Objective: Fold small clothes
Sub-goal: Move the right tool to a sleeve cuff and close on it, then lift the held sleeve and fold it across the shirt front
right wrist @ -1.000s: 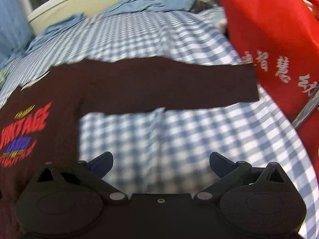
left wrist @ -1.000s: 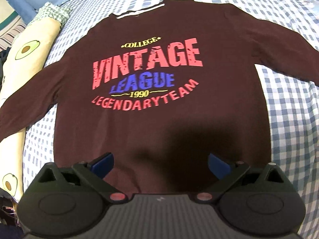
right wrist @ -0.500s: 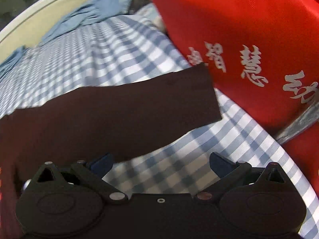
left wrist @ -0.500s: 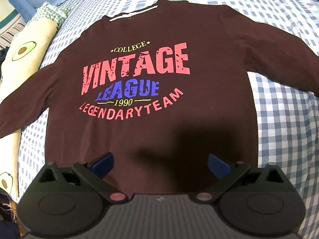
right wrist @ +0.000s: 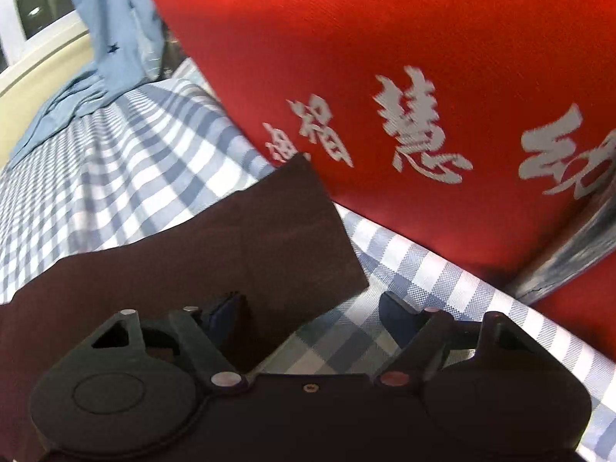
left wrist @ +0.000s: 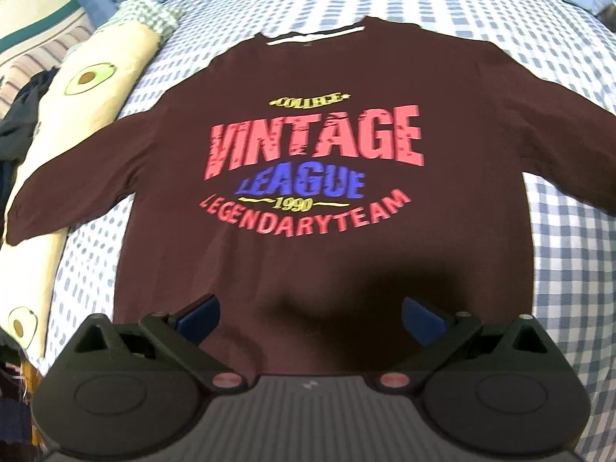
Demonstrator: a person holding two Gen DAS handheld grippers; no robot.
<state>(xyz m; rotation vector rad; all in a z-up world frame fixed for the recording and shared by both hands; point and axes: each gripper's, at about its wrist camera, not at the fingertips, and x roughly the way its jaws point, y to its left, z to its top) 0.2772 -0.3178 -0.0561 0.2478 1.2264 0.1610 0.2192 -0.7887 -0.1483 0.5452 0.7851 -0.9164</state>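
A dark maroon long-sleeved shirt point(left wrist: 315, 261) with "VINTAGE LEAGUE" print lies flat, front up, on the blue checked bedsheet point(left wrist: 569, 254). My left gripper point(left wrist: 310, 317) hovers open over the shirt's bottom hem, nothing between its blue pads. In the right wrist view the end of one sleeve point(right wrist: 269, 246) lies on the checked bedsheet point(right wrist: 404, 265) against a red bag. My right gripper point(right wrist: 310, 313) is low over the cuff corner; its jaws are closing, the left finger point(right wrist: 227, 310) over the cloth, the right one over the sheet. The pads do not press the sleeve.
A red bag point(right wrist: 423, 77) with white characters stands close beyond the cuff. A cream avocado-print pillow point(left wrist: 73, 115) lies under the other sleeve at the left edge of the bed. Light blue cloth point(right wrist: 96, 88) is bunched at the far end.
The right gripper swung toward the sleeve's end and dropped close to the cuff, its jaws narrowing. The left view drifted slightly; the shirt lies as before.
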